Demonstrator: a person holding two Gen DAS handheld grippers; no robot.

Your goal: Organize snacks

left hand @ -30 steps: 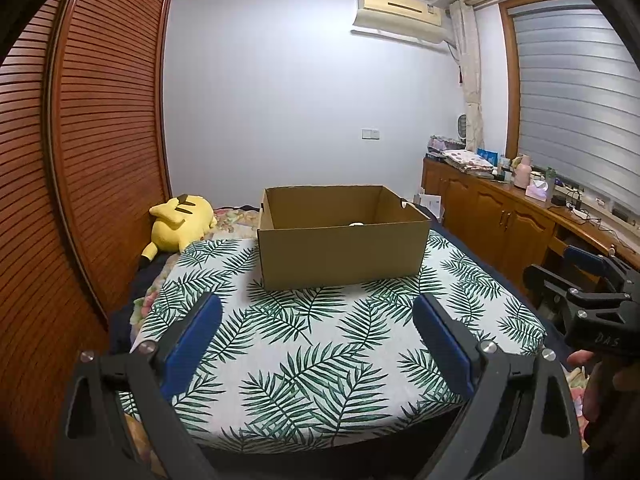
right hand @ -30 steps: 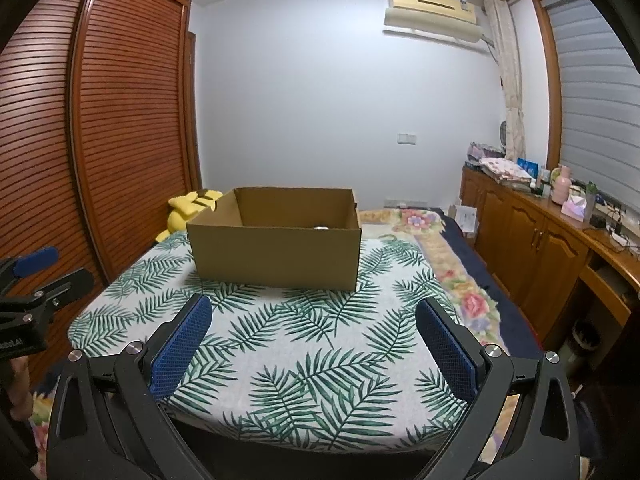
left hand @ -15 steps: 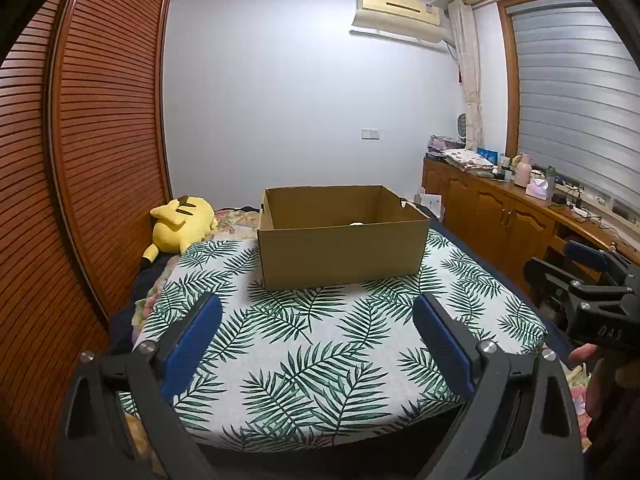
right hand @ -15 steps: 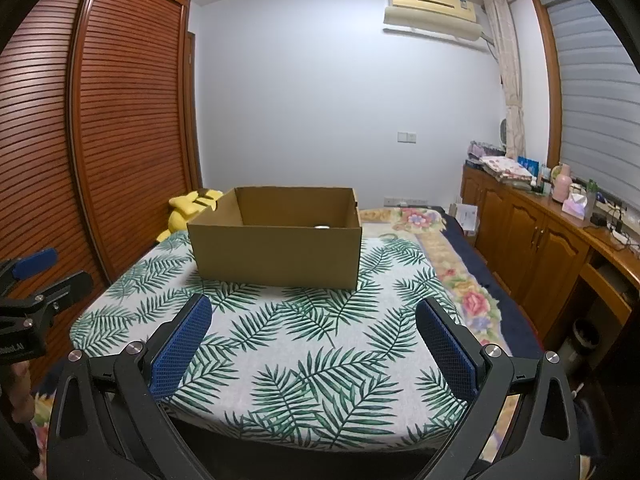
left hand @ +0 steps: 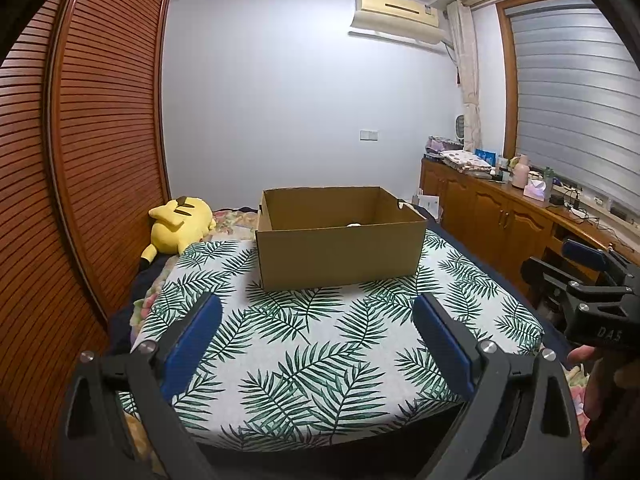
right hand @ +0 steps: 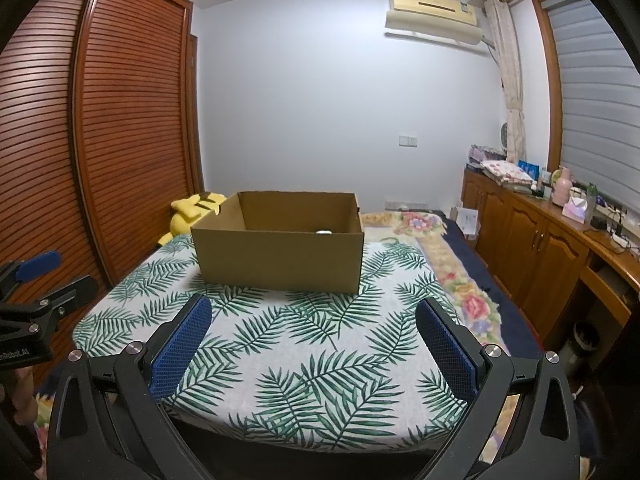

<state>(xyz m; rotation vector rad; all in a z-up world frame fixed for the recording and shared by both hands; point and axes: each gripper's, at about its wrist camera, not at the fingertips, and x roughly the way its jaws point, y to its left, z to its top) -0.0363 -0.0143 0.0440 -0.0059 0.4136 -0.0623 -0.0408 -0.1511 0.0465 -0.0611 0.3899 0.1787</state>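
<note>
An open brown cardboard box (left hand: pixel 340 256) (right hand: pixel 280 260) stands on the leaf-print cloth (left hand: pixel 320 344) (right hand: pixel 312 344) over the bed. Just above its front rim peeks a small white thing (left hand: pixel 354 224) (right hand: pixel 323 232); the rest of the inside is hidden. My left gripper (left hand: pixel 318 308) hangs open over the cloth's near edge, nothing between its blue pads, well short of the box. My right gripper (right hand: pixel 314 308) is open too, at the same distance. Each gripper shows at the side of the other's view: the right gripper's other sighting (left hand: pixel 584 276), the left gripper's other sighting (right hand: pixel 40 280).
A yellow plush toy (left hand: pixel 180 224) (right hand: pixel 192 210) lies left of the box against the slatted wooden wardrobe (left hand: pixel 80 184) (right hand: pixel 120 140). A wooden cabinet (left hand: pixel 500 224) (right hand: pixel 532 240) with clutter on top runs along the right wall. A floral blanket (right hand: pixel 456 280) covers the bed's right side.
Both views have shifted very slightly; the box sits a touch farther in the left wrist view. Both grippers stay open.
</note>
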